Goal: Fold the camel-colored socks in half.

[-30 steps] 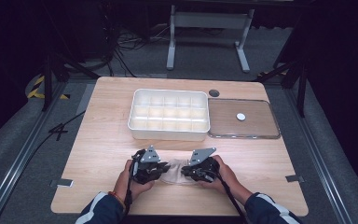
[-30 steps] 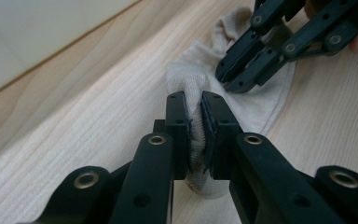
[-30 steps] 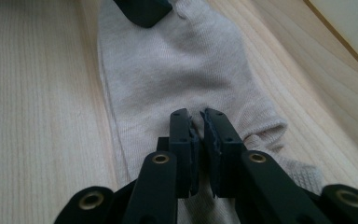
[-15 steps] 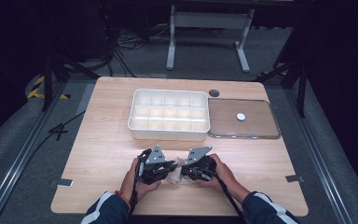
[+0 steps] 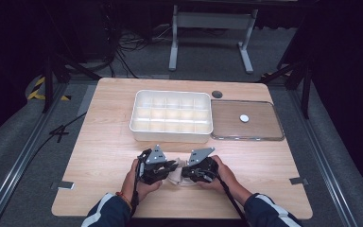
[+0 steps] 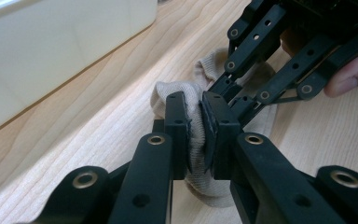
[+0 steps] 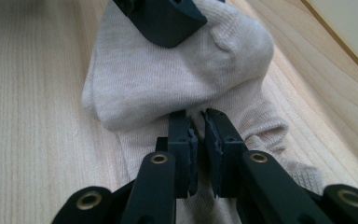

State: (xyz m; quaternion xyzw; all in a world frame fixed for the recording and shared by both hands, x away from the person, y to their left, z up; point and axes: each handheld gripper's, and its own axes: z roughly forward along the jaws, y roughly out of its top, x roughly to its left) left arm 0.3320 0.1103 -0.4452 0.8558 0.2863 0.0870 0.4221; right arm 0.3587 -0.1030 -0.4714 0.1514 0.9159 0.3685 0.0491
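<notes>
near the table's six o'clock edge lies a beige ribbed sock (image 5: 176, 178), soft and bunched, resting on pale wood-grain table (image 5: 108, 156) between the two hands. left gripper (image 6: 195, 133) has its black jaws clamped on a fold of the knit. right gripper (image 7: 197, 140) sits at the sock's three o'clock side; its jaws have just been easing apart, a narrow gap shows between the pads with a little fabric at the tips, and i cannot tell whether they pinch it. at twelve o'clock from the sock stands a white plastic organiser box (image 5: 171, 116) with a grid of square cells. beside it, toward two o'clock, lies its flat clear lid (image 5: 260, 127), rectangular with rounded corners.
</notes>
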